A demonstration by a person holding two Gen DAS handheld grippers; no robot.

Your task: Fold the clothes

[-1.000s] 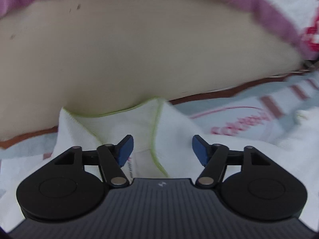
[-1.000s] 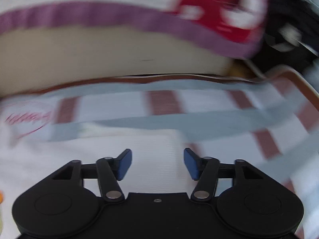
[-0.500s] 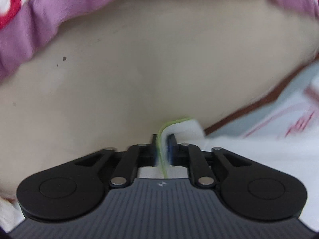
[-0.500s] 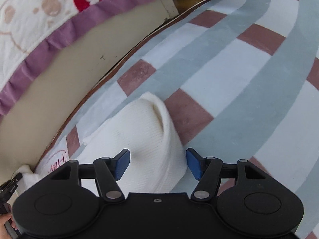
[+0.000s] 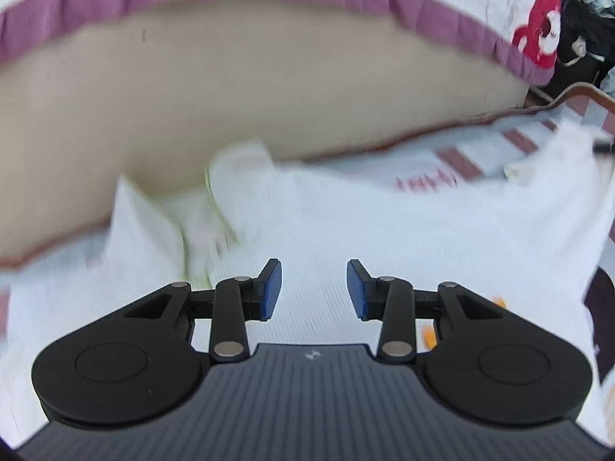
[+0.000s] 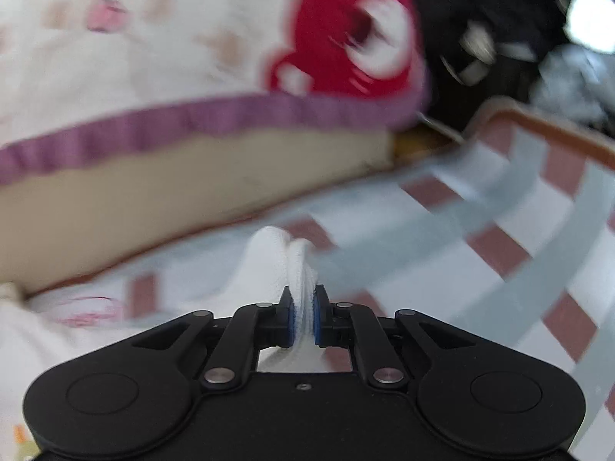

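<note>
A white knitted garment [image 5: 384, 223] with a pale green trim [image 5: 215, 207] lies spread on the striped mat, blurred by motion in the left wrist view. Over it hovers my left gripper [image 5: 313, 290], open, with only cloth showing between its blue pads. In the right wrist view my right gripper [image 6: 303, 320] is shut on a bunched fold of the white garment [image 6: 284, 257], which sticks up past the fingertips.
The mat [image 6: 511, 230] has grey, white and brick-red stripes with a brown border. Behind it runs a beige mattress side [image 5: 250, 107] under a white bedcover with purple hem and red bear print [image 6: 338, 46]. Dark clutter [image 6: 499, 38] sits at the far right.
My left gripper has let go of the green-trimmed edge and opened, drawing back over the garment. My right gripper has shut on a fold of the white garment.
</note>
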